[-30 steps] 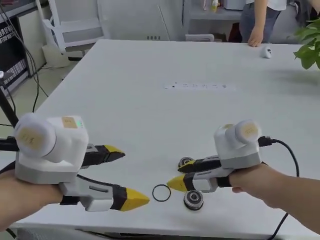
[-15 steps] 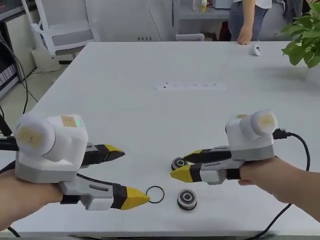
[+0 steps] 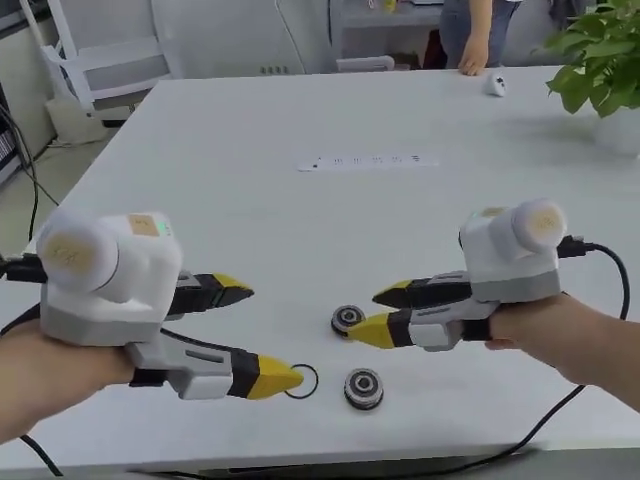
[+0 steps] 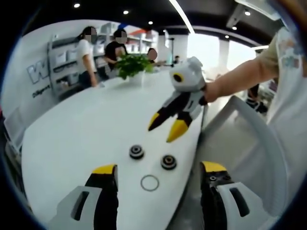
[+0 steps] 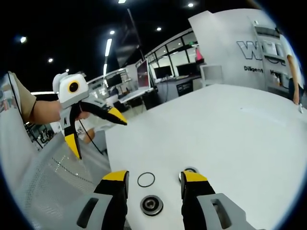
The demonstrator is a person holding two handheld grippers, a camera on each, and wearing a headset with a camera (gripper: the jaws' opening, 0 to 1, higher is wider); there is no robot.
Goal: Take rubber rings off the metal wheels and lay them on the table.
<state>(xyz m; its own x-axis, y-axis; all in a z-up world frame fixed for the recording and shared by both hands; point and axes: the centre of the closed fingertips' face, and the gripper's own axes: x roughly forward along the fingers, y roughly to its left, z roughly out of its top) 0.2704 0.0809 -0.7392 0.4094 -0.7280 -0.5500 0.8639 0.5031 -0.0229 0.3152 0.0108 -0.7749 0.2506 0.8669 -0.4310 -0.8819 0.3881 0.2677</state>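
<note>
Wide white counter (image 3: 250, 200) stretches away — power strip (image 3: 367, 160) set mid-surface, leafy plant (image 3: 598, 60) at the far right corner, white chair (image 3: 118, 70) beyond the left edge, ceiling spotlights (image 4: 76, 5) glowing overhead.

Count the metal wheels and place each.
2. One wheel near the table's front edge, right of the loose ring; the other wheel farther back, beside the right gripper.

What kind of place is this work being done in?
Probably an open-plan office or lab: a long white table with a potted plant at its far end, desks with monitors in the background, and people standing around.
</note>
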